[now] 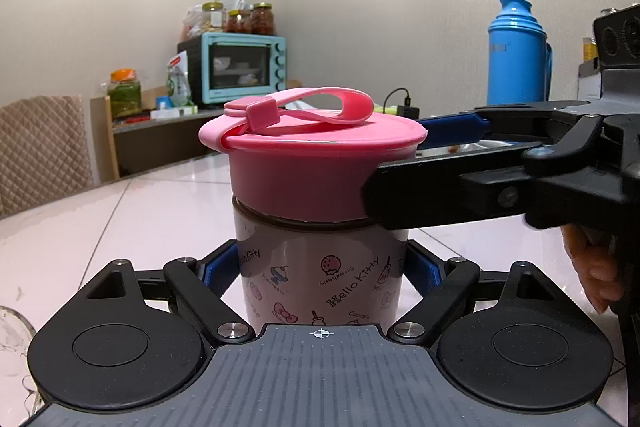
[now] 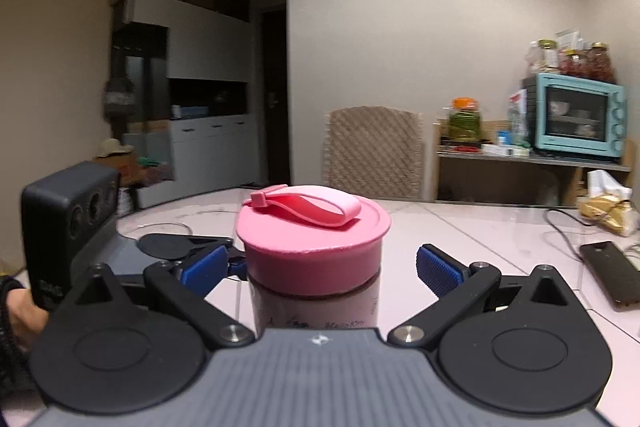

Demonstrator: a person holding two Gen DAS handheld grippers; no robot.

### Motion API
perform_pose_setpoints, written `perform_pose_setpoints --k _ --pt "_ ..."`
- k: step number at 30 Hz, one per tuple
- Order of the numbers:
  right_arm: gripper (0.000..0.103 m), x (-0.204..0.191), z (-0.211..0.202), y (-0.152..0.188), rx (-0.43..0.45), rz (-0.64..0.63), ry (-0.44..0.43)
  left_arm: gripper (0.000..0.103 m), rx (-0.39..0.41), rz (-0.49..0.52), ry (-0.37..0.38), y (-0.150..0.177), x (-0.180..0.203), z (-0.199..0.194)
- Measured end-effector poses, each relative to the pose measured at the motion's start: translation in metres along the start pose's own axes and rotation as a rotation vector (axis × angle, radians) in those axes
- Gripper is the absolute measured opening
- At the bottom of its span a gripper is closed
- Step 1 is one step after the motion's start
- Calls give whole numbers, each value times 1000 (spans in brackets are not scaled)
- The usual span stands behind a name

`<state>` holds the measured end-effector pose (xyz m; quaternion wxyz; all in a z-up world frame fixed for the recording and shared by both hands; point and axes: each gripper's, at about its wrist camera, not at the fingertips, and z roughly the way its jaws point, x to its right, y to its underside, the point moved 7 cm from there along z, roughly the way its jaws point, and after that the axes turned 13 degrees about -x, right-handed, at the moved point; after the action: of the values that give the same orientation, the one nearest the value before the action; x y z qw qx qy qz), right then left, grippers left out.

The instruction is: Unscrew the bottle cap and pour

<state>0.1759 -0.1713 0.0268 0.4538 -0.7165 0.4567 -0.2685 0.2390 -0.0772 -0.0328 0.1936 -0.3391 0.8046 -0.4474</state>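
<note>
One pink Hello Kitty bottle (image 1: 320, 283) stands upright on the glossy white table (image 1: 120, 219), its long axis vertical and its pink screw cap (image 1: 316, 163) on top, a pink carry strap (image 1: 308, 107) lying looped across the cap. The printed body reads "Hello Kitty", with smaller words such as "Strawberry", "Icecream" and "Cupcake" beside little drawings. In the left wrist view the left gripper (image 1: 320, 267) is clamped on the bottle's body, its two blue pads (image 1: 218, 267) pressed against either side of it. The right gripper (image 2: 320, 267) reaches in from the right at cap height; in its own view its jaws are apart, the blue pads (image 2: 438, 269) standing off on either side of the cap, not touching it. On the far shelf sits one teal toaster oven (image 1: 244, 69) with three visible glass jars (image 1: 264, 19) on top and one orange-lidded jar (image 1: 125, 93) to its left. One blue thermos flask (image 1: 518, 51) stands far right in the left wrist view. One dark phone (image 2: 610, 275) lies on the table at the right of the right wrist view, near a crumpled gold bag (image 2: 608, 213).
</note>
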Motion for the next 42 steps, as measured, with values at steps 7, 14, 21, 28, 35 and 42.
perform_pose_setpoints --k 7,14,21,28,35,42 --pt "101 -14 12 -1 8 -4 70 90 0 0 0 0 0 0" --pt "99 -13 23 -4 1 37 97 90 0 0 0 0 0 0" --pt "97 -16 28 -3 -1 50 103 90 0 0 0 0 0 0" --pt "86 -17 30 -2 -5 53 99 90 0 0 0 0 0 0" --pt "85 -16 30 -2 -6 39 88 90 0 0 0 -1 0 0" --pt "85 -9 29 -4 -22 -37 -2 90 0 0 1 -1 -1 0"
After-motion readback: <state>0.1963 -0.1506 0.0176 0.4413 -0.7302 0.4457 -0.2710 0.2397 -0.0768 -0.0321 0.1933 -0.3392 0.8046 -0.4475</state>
